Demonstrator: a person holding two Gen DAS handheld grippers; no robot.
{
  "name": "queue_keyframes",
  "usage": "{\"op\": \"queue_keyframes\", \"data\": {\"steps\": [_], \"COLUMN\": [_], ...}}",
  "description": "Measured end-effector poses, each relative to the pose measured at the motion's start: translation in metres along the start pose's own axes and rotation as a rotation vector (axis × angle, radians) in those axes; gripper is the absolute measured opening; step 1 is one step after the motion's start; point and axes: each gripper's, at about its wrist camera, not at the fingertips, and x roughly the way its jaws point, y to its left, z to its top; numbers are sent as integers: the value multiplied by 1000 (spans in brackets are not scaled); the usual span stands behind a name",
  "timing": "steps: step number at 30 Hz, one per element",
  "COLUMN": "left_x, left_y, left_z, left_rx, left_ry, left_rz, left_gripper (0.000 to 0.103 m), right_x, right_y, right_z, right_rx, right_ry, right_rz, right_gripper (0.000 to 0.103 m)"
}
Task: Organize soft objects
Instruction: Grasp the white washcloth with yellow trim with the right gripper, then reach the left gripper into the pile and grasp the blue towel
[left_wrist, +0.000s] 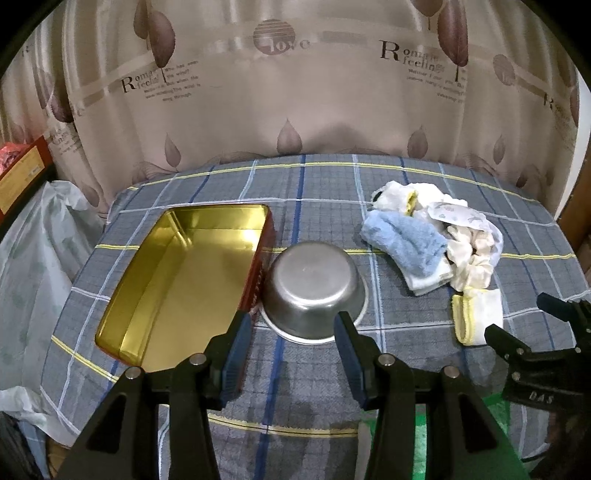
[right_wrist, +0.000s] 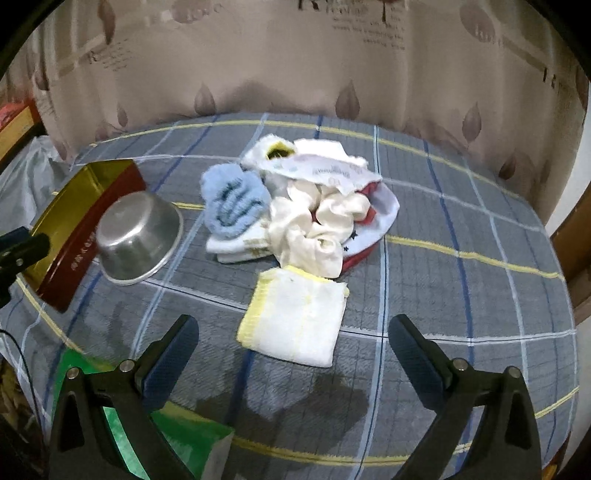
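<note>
Both fingers pairs—left (left_wrist: 291, 354), right (right_wrist: 293, 354)—spread wide (empty), above folded cloth (right_wrist: 295, 314).

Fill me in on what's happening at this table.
A person holds a two-finger gripper in each hand over a table with a plaid cloth. Both the left gripper and the right gripper are open and hold nothing. A pile of soft cloths and socks lies loose, with a folded yellow-edged cloth right ahead of the right gripper. The gold tin holds nothing, and a steel bowl sits upside down beside it. No sorting is visible yet.
</note>
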Motion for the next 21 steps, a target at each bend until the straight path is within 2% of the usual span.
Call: {"op": "queue_keyframes", "data": {"steps": [6,15,21], "left_x": [12,22,25], "left_y": [-1,-2,-11], "left_z": [0,0,4], "left_rx": [6,-1,21], "left_ry": [31,52,57], "left_rz": [19,-8,18], "left_gripper": [48,48,48], "right_x": [22,51,63], "right_y": [-7,-13,-13], "right_z": [4,5,5], "right_rx": [20,35,45], "right_ry": [32,80,93], "right_rz": [-1,5,55], "right_gripper": [99,95,75]}}
